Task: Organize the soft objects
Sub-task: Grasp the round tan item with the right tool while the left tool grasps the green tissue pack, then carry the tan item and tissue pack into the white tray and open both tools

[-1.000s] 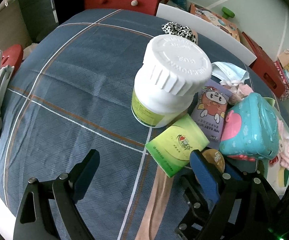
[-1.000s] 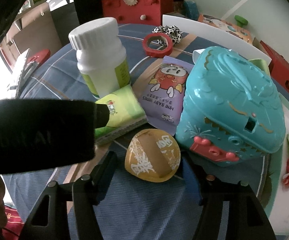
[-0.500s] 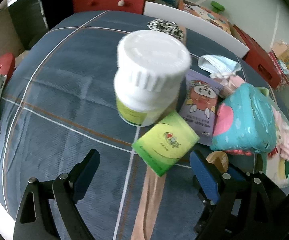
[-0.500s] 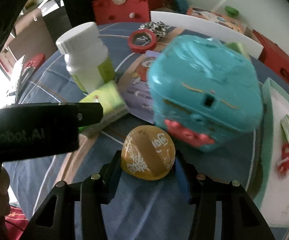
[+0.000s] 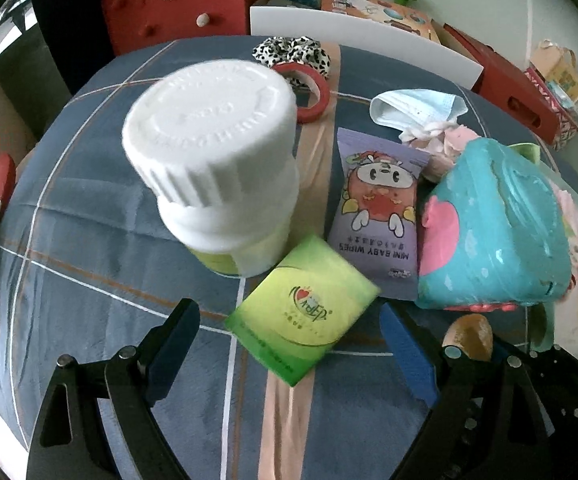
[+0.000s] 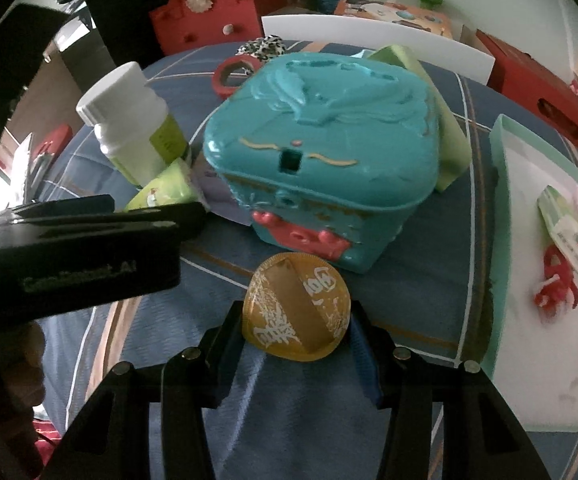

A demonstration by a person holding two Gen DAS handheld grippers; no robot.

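Right wrist view: the right gripper (image 6: 297, 316) has just been closing, and its two pads now press on either side of a round golden pouch (image 6: 295, 306). The flat pads meet the pouch at its widest part, which suits a soft item that would squash or slip under a narrower pinch. The pouch sits in front of the teal box (image 6: 321, 148) and left of the tray (image 6: 501, 216), which already carries a few small items; the tray is judged to be the collection point. Left wrist view: the left gripper (image 5: 289, 348) hangs with its fingers wide apart and nothing between them, above the green packet (image 5: 303, 316), with the white bottle (image 5: 217, 160) just beyond. That spread matches the width of the packet, the probable next pick.
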